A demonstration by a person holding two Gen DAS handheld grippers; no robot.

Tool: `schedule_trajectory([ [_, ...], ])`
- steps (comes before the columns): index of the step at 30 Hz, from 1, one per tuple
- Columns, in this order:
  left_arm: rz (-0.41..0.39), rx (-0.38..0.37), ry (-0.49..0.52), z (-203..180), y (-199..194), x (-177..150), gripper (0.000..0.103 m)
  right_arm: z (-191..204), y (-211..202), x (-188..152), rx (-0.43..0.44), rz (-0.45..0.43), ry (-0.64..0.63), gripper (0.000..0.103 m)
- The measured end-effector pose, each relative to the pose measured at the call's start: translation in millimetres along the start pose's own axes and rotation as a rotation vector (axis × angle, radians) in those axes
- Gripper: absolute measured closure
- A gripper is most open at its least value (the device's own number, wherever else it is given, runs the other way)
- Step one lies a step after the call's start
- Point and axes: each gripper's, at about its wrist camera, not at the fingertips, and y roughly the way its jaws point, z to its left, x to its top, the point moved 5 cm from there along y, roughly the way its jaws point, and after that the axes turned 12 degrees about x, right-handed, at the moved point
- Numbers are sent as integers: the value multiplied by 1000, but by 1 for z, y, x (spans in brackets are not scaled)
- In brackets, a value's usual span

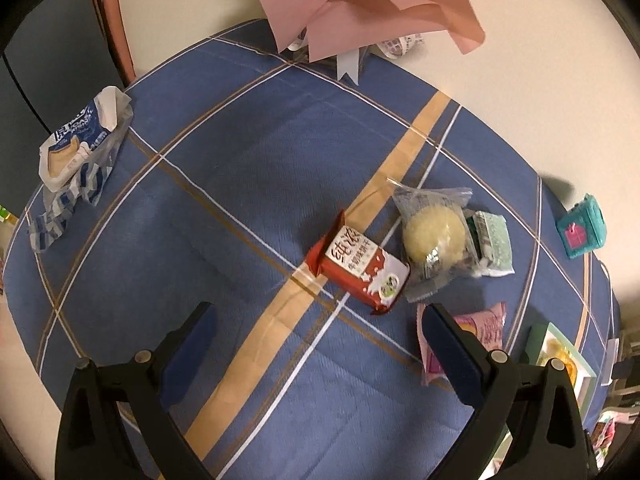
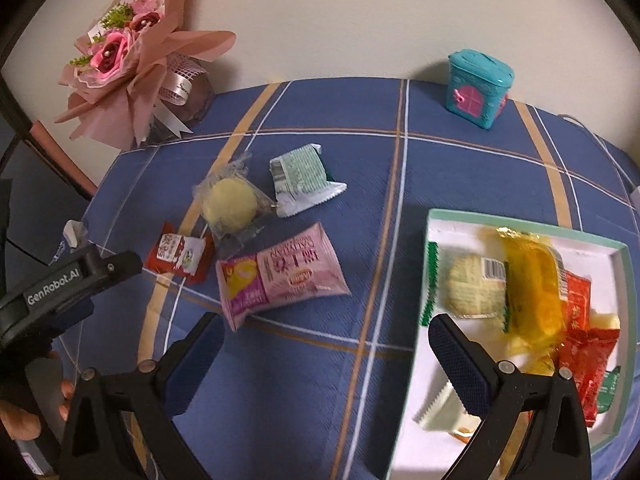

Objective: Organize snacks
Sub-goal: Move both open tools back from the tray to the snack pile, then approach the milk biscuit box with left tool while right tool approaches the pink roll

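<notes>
Loose snacks lie on the blue plaid tablecloth: a red biscuit pack point(image 1: 360, 270) point(image 2: 180, 254), a clear-wrapped yellow cake point(image 1: 434, 236) point(image 2: 230, 202), a green-white packet point(image 1: 494, 244) point(image 2: 302, 178) and a pink packet point(image 2: 280, 276) point(image 1: 486, 330). A white box with a green rim point(image 2: 430, 240) point(image 1: 586, 364) holds several wrapped snacks, a yellow pack point(image 2: 534, 294) on top. My left gripper point(image 1: 320, 326) stands open just short of the red pack. My right gripper point(image 2: 326, 336) is open and empty above the cloth, its right finger over the box's left edge.
A pink paper bouquet point(image 2: 132, 56) point(image 1: 360, 4) leans on the wall at the back. A teal toy house point(image 2: 478, 86) point(image 1: 582, 226) stands at the far right. A blue-white opened bag point(image 1: 76, 152) lies at the table's left edge. A hand point(image 2: 24, 420) holds the left gripper.
</notes>
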Motion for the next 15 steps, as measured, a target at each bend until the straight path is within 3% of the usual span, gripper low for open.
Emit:
schedule_trajectory([
  [15,37,-12,-44,-14,47,16,2,0,46,23,4,-40,53,0],
])
